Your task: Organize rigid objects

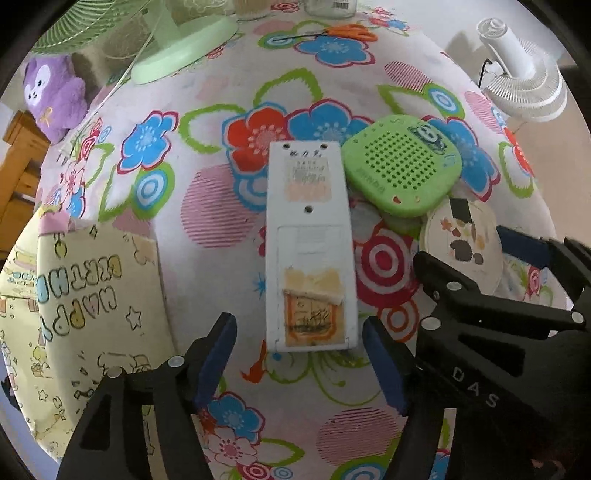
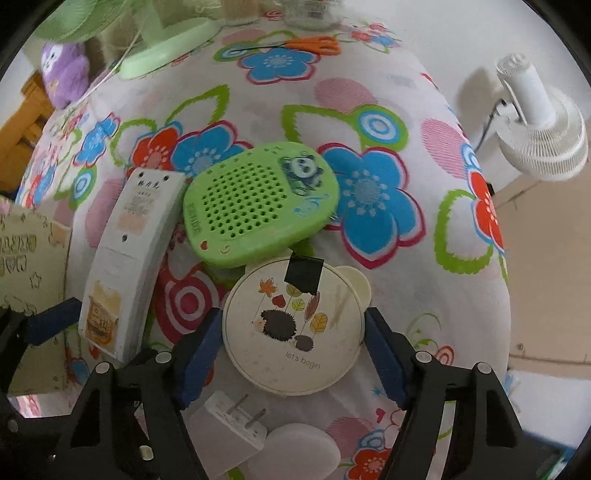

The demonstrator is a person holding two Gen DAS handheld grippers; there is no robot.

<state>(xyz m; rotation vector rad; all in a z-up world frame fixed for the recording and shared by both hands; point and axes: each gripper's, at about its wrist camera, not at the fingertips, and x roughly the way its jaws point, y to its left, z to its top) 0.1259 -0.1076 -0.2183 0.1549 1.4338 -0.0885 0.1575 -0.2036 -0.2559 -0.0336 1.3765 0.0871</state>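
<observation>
A long white device (image 1: pixel 310 243) lies face down on the flowered cloth, straight ahead of my open left gripper (image 1: pixel 299 354), whose blue pads flank its near end without touching. It also shows in the right wrist view (image 2: pixel 125 258). A green perforated panda case (image 1: pixel 402 166) (image 2: pixel 258 203) leans beside it, partly over a round cream lid with a hedgehog picture (image 1: pixel 465 243) (image 2: pixel 295 325). My right gripper (image 2: pixel 291 350) is open with its pads on either side of that lid. The right gripper also shows in the left wrist view (image 1: pixel 517 258).
A yellow "happy birthday" box (image 1: pixel 85 317) stands at the left. A white plug adapter (image 2: pixel 229 432) and a white pad (image 2: pixel 299 454) lie under my right gripper. At the back are a green fan base (image 1: pixel 181 44), orange scissors (image 1: pixel 351 33), a purple plush (image 1: pixel 55 96) and a white fan (image 1: pixel 524 74).
</observation>
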